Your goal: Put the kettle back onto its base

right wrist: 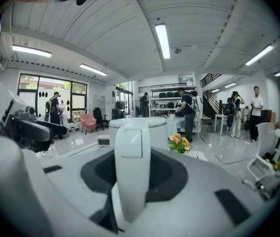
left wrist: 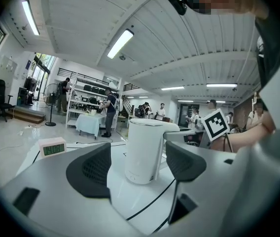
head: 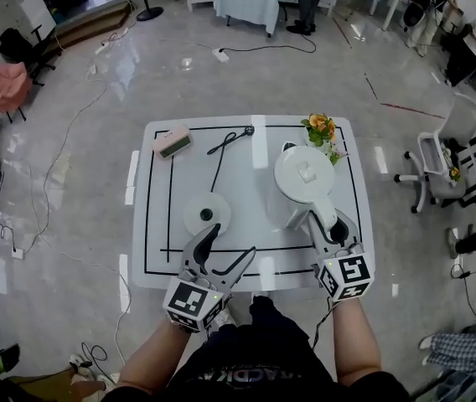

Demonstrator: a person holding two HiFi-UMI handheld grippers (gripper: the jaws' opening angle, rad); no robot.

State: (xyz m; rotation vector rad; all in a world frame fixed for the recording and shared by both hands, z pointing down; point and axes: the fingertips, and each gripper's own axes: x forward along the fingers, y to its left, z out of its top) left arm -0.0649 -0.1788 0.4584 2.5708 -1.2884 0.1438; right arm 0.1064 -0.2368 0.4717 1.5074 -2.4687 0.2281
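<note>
The white kettle (head: 304, 177) is on the right half of the table, its handle (head: 317, 219) pointing toward me. My right gripper (head: 332, 229) is shut on that handle; in the right gripper view the handle (right wrist: 132, 172) fills the gap between the dark pads, with the kettle body (right wrist: 139, 126) behind it. Whether the kettle's bottom touches the table I cannot tell. The round white base (head: 207, 214) with its black centre lies left of the kettle. My left gripper (head: 231, 241) stands open just in front of the base, nothing between its jaws. The kettle (left wrist: 145, 149) shows beyond those jaws.
A black cord (head: 224, 147) runs from the base toward the far edge. A pink clock (head: 173, 142) sits at the far left and a small pot of flowers (head: 322, 130) just behind the kettle. The white table (head: 158, 249) carries a black outlined rectangle. People and furniture stand far off.
</note>
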